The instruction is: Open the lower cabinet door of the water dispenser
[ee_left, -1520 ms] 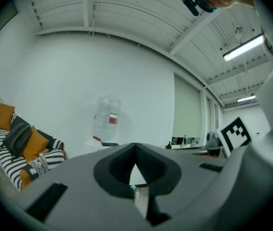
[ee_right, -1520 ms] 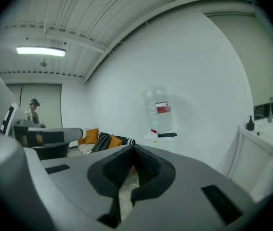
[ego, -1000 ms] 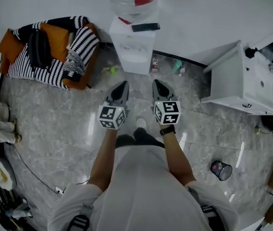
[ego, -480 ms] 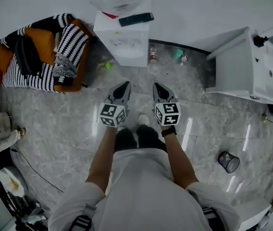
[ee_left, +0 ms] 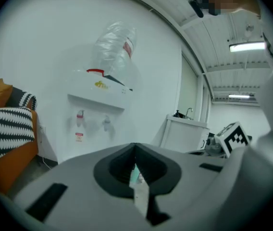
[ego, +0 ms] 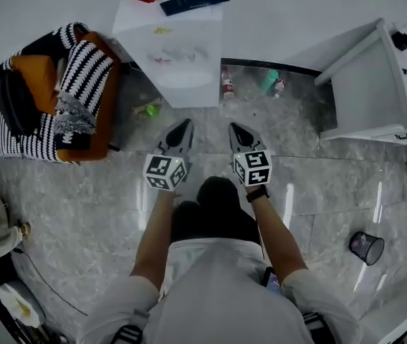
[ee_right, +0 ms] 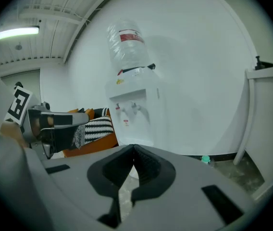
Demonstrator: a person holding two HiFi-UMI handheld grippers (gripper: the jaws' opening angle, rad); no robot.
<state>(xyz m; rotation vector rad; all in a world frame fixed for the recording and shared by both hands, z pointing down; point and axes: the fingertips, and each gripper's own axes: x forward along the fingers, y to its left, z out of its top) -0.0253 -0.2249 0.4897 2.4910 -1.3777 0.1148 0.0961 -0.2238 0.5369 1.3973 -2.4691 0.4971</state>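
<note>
The lower cabinet door (ego: pixel 189 97) sat low on the front of the water dispenser (ego: pixel 178 52), which stood on the floor (ego: pixel 103 192) against the wall, at 12 o'clock from both tools in the head view. From above the door was steeply foreshortened, and no handle or finger recess could be made out. It was probably a light, stiff, smooth plastic panel on side hinges. That would call for hooking a free edge or recess with one tip and pulling gently, since the top-heavy dispenser could rock under its big bottle (ee_right: pixel 127 44).

The taps (ee_right: pixel 129 108) showed above the door. An orange armchair with striped cushions (ego: pixel 53 99) stood at the dispenser's 9 o'clock, and small bottles (ego: pixel 226 84) lay at its 4 o'clock.

The left tool (ego: pixel 183 125) and right tool (ego: pixel 234 128) were side by side, well short of the door. Each had its jaws pressed together on nothing.
</note>
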